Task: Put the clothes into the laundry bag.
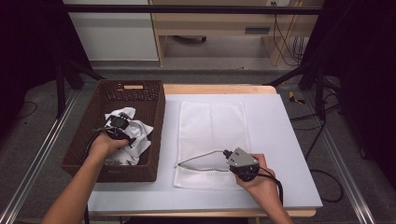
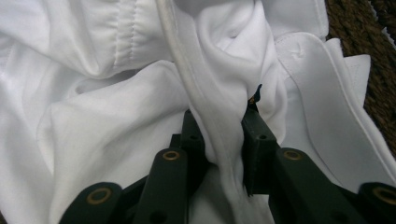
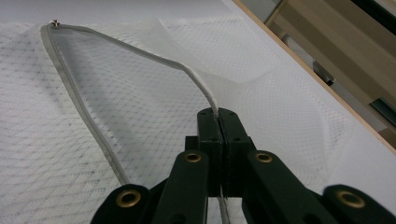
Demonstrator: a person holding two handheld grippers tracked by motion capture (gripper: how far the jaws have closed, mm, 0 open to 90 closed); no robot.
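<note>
Because the mesh laundry bag (image 1: 211,140) lies flat on the white counter (image 1: 285,140) in the middle of the high view, its zippered mouth has to be lifted for anything to go in, and that seems to be what the right claw (image 1: 226,152) is doing. In the right gripper view its jaws are pressed together on the bag's grey zipper edge (image 3: 140,53), which arcs up from the lower centre of the frame to the upper left corner and holds the top layer of netting off the lower one, so a pocket gapes toward the left of the high view.

The white garment (image 1: 128,135) sits crumpled in the brown wicker basket (image 1: 154,135) at the left of the high view, beside the bag. The left claw (image 2: 219,135) reaches down into that basket, and in the left gripper view, at the lower centre of the frame, its jaws pinch a bunched fold of the white cloth with a seam running through it. Gripping a gathered ridge rather than a flat patch likely gives the jaws enough cloth to hold.

The basket stands close to the opened mouth, which keeps the carry short. The likely step in hand is taking the garment out of the basket toward the bag.
</note>
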